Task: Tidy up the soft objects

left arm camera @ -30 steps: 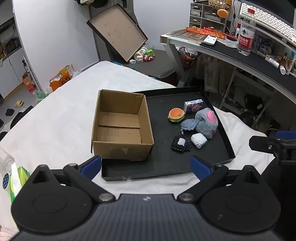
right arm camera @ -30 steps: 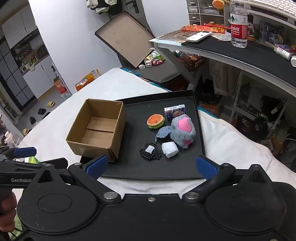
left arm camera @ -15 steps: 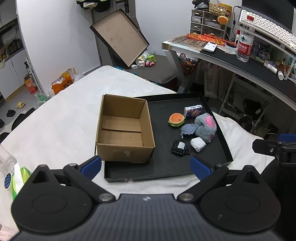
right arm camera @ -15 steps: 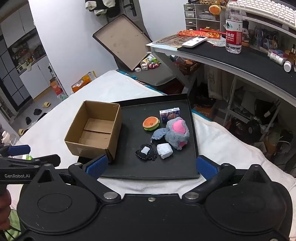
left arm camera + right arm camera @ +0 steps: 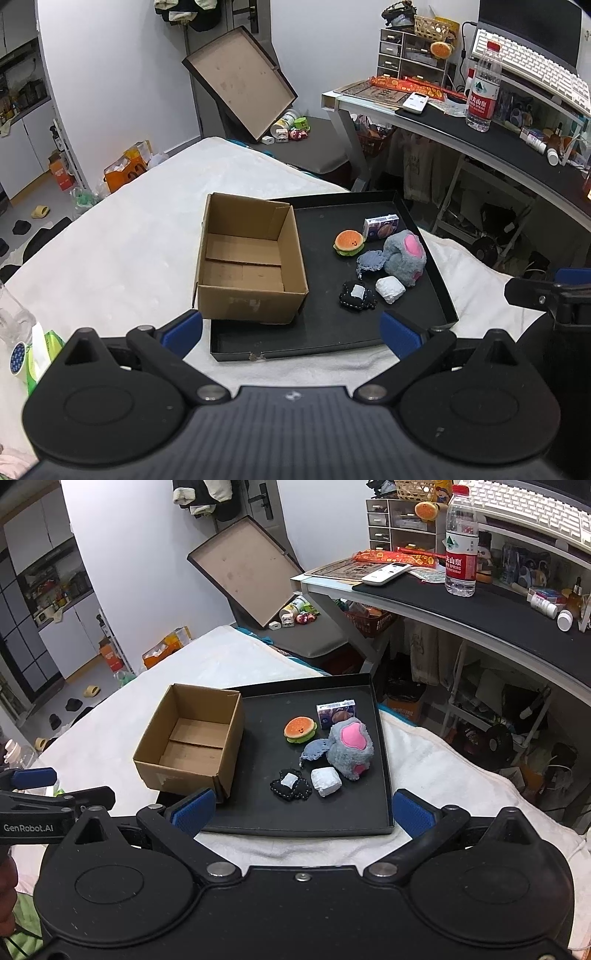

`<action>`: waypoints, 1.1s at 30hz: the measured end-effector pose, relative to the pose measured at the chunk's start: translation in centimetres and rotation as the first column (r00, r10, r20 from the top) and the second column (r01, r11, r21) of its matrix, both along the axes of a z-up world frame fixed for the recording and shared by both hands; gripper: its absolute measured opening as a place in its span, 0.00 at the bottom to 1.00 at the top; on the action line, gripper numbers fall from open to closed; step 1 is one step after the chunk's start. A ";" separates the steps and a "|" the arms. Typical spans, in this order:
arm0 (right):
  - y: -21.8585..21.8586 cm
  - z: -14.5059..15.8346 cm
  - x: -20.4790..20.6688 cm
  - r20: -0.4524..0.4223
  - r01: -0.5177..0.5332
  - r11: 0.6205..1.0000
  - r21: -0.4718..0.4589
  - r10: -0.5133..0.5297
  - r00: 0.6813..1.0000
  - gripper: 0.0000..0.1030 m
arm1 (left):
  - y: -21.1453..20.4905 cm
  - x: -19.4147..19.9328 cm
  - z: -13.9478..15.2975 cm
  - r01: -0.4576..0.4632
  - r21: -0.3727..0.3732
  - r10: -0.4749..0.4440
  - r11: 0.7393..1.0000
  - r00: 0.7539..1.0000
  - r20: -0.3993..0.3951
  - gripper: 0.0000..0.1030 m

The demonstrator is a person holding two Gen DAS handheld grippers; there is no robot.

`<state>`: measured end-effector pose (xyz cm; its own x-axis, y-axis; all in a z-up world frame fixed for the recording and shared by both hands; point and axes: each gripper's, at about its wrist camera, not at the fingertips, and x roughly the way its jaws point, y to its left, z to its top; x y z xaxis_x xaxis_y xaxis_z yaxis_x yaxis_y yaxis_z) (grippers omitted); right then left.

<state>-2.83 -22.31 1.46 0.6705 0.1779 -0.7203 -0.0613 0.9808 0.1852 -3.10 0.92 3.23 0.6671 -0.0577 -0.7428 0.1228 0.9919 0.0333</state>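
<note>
A black tray [image 5: 332, 332] [image 5: 369, 690] lies on the white bed cover. An empty cardboard box [image 5: 251, 262] [image 5: 192, 746] stands on its left part. To the right lie a burger plush [image 5: 349, 242] [image 5: 300, 729], a small purple carton [image 5: 380, 227] [image 5: 336, 712], a grey and pink plush [image 5: 404, 256] [image 5: 351, 747], a blue knitted piece [image 5: 370, 261] [image 5: 314, 749], a white squishy block [image 5: 389, 290] [image 5: 325, 781] and a black pouch [image 5: 356, 294] [image 5: 291, 783]. My left gripper [image 5: 291, 334] and right gripper [image 5: 302, 814] both hang open before the tray's near edge, holding nothing.
A desk [image 5: 480, 140] [image 5: 461, 605] with a water bottle [image 5: 483, 98] [image 5: 460, 542] and remote stands at the right. A dark lid [image 5: 240, 83] [image 5: 243, 568] leans on the far wall. A green packet [image 5: 37, 354] and clear bottle lie at the left.
Both grippers have pulled back and risen a little, so the tray and box look smaller and farther. Nothing on the tray has moved.
</note>
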 end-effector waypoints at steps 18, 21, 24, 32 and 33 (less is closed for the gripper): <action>0.2 0.2 -1.4 0.012 0.015 0.999 -0.028 -0.015 1.000 1.00 | 0.5 -1.4 0.4 0.007 -0.006 -0.007 1.000 1.000 0.011 0.99; 0.2 0.3 -1.5 0.013 0.013 0.999 -0.031 -0.013 1.000 1.00 | 0.5 -1.4 0.4 0.008 -0.006 -0.008 1.000 1.000 0.009 0.99; 0.2 0.4 -1.5 0.015 0.013 0.999 -0.032 -0.012 1.000 1.00 | 0.6 -1.5 0.5 0.007 -0.006 -0.007 1.000 1.000 0.007 0.99; 0.5 0.7 -1.6 0.021 0.009 0.999 -0.037 -0.008 1.000 1.00 | 0.7 -1.4 0.6 0.007 -0.005 -0.007 1.000 1.000 0.001 0.99; 0.5 0.7 -1.6 0.021 0.010 0.999 -0.036 -0.010 1.000 1.00 | 0.7 -1.3 0.7 0.008 -0.004 -0.008 1.000 1.000 0.001 0.99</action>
